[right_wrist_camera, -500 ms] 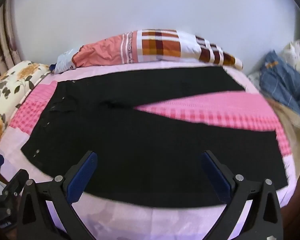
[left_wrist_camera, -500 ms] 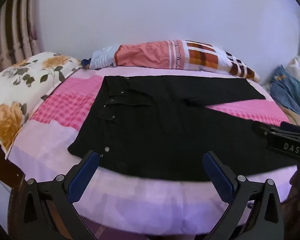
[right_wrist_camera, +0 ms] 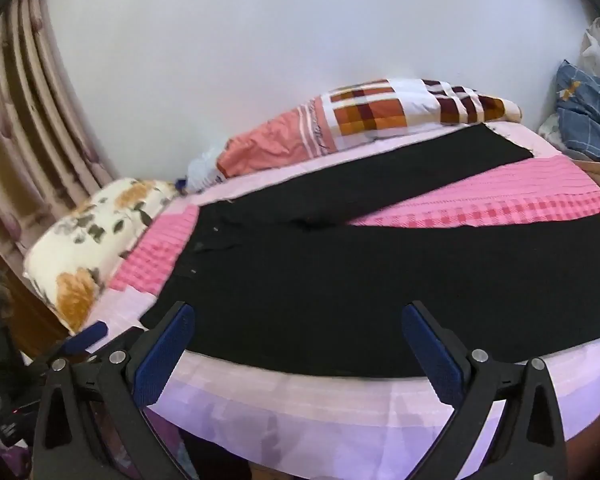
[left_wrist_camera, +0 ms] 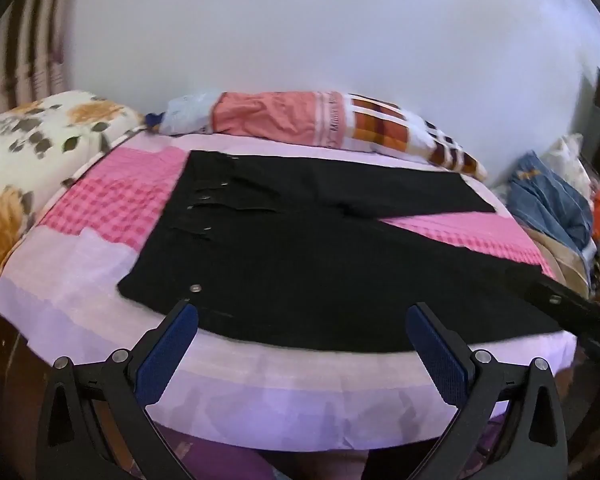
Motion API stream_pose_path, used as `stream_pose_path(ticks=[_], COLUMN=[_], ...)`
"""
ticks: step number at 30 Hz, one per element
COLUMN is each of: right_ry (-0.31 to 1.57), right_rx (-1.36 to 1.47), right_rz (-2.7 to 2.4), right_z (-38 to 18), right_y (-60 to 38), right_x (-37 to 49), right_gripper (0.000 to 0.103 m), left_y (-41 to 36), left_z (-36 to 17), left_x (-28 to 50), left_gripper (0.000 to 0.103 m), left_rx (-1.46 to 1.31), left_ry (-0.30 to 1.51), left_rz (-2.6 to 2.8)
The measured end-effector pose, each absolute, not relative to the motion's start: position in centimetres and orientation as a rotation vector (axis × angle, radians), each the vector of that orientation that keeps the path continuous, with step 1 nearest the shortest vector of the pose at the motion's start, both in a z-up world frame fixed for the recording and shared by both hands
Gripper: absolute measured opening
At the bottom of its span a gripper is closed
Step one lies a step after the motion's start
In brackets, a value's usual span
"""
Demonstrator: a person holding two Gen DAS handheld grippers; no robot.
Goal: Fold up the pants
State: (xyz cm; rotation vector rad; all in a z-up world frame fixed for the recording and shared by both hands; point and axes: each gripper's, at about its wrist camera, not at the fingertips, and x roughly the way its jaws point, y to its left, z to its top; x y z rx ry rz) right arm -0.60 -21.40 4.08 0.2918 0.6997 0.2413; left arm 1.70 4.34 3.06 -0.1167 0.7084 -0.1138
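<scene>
Black pants (left_wrist_camera: 300, 256) lie flat on the bed, waistband with metal buttons to the left, two legs spread apart to the right. They also show in the right wrist view (right_wrist_camera: 380, 272). My left gripper (left_wrist_camera: 302, 314) is open and empty, just short of the pants' near edge by the waist. My right gripper (right_wrist_camera: 298, 312) is open and empty, at the near edge of the closer leg. The right gripper's body shows at the right edge of the left wrist view (left_wrist_camera: 580, 316).
The bed has a pink checked and lilac sheet (left_wrist_camera: 112, 200). A floral pillow (left_wrist_camera: 28, 160) lies at the left, a plaid and salmon bolster (left_wrist_camera: 320, 124) along the wall. A heap of blue clothes (left_wrist_camera: 548, 196) sits at the right. A curtain (right_wrist_camera: 24, 120) hangs at the left.
Both grippers have drawn back slightly and tilted; the right wrist view has swung left and rolled. The pants have not moved.
</scene>
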Motion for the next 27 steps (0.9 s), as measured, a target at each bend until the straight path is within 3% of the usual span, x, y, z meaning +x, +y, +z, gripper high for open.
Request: stream_pose_path(ticks=[4, 8, 17, 19, 20, 21, 27], right_ry=[0.641, 0.642, 0.744, 0.729, 0.721, 0.718, 0.748], right_rx=[0.248, 0.204, 0.293, 0.296, 0.291, 0.286, 0.253], right_rz=[0.192, 0.14, 0.125, 0.145, 0.154, 0.158, 0.123], right_z=[5.4, 7.0, 5.8, 5.8, 5.8, 5.8, 5.3], right_y=[-21.0, -21.3, -22.9, -22.7, -22.6, -22.5, -22.2], right_x=[-0.5, 1.8, 6.9, 7.3, 7.5, 7.8, 9.8], right_gripper=[0.103, 0.103, 0.103, 0.103, 0.103, 0.103, 0.103], left_y=[7.1, 9.1, 17.0, 19.0, 19.5, 20.2, 22.2], left_z=[3.2, 5.3, 4.3, 2.7, 2.2, 1.4, -3.3], left_x=[-1.0, 2.5, 21.5, 26.0, 27.4, 29.3, 36.8], left_gripper=[0.102, 0.103, 0.102, 0.091, 0.076, 0.068, 0.068], left_rx=[-0.108, -0.079, 0.012, -0.013, -0.016, -0.018, 0.022], left_ry=[0.663, 0.626, 0.767, 0.813, 0.833, 0.859, 0.961], left_rz=[-0.099, -0.142, -0.191, -0.205, -0.21, -0.21, -0.272])
